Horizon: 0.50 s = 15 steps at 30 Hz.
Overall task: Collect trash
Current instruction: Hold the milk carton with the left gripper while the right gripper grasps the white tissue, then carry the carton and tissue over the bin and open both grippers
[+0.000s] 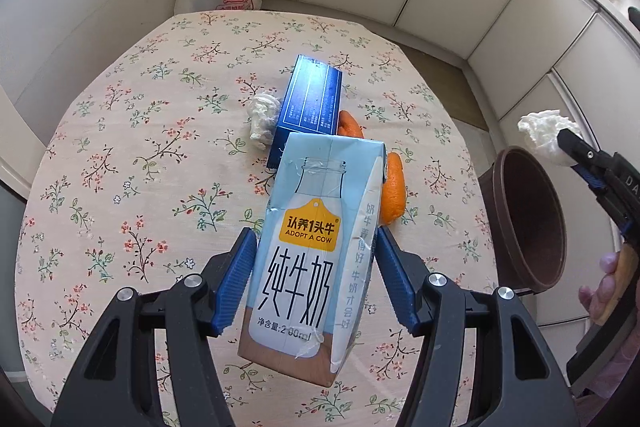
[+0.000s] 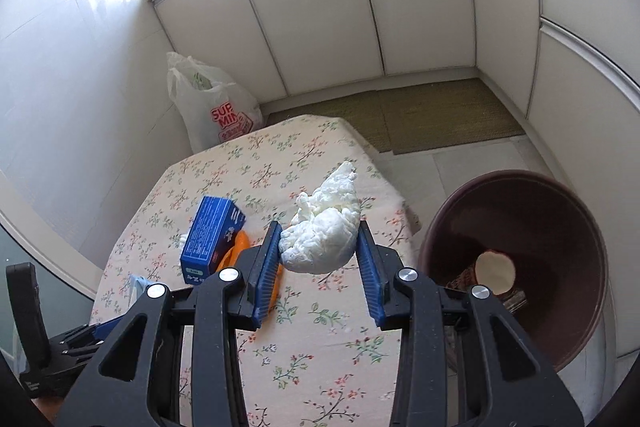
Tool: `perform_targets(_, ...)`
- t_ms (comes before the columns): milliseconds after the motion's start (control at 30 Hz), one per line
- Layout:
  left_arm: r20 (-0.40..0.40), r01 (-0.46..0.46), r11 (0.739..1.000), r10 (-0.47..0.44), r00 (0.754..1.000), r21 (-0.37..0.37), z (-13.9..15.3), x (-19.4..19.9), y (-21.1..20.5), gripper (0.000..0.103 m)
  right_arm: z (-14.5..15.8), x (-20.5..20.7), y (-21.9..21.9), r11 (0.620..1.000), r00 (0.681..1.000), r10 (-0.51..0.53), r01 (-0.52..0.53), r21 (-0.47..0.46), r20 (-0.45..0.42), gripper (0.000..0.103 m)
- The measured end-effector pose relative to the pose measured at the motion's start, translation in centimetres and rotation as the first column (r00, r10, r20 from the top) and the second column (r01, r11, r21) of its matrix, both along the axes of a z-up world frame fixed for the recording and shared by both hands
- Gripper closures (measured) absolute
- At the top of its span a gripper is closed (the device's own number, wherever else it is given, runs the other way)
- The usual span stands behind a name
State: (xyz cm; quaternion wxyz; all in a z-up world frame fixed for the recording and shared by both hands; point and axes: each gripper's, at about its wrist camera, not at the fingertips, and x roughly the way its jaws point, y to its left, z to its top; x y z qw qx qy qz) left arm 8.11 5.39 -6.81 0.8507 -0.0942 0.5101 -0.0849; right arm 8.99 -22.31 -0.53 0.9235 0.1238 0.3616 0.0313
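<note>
Meanwhile, left gripper point(image 1: 316, 279) clamps the milk carton point(image 1: 308, 251); right gripper point(image 2: 319, 263) pinches a tissue wad point(image 2: 320, 239) beside the brown bin point(image 2: 560, 227), which holds 1 cup point(image 2: 494, 273)

Box point(image 1: 310, 107) on table point(image 1: 120, 155) (peel point(image 1: 390, 187) beside); bin point(image 1: 528, 219) right.

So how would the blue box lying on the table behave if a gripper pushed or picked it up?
The blue box looks like stiff card with flat faces, so it would probably slide rather than roll. Likely light. Pushed, it may nudge the crumpled tissue and orange peel beside it.
</note>
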Motion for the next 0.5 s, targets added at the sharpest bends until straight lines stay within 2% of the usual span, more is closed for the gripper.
perform_targets(300, -0.009, 0.021, 1.0, -0.021, 1.0, 0.01, -0.6, 0.3, -1.6, 0.043, 1.5, -1.0, -6.1, 0.986, 0.986, -0.157, 0.16, -0.049, 0.061, 0.067)
perform_targets(500, -0.014, 0.042, 0.999, -0.041, 0.999, 0.015, -0.9, 0.4, -2.8, 0.043, 1.5, -1.6, -8.6, 0.967, 0.969, -0.238, 0.242, -0.082, 0.06, 0.065)
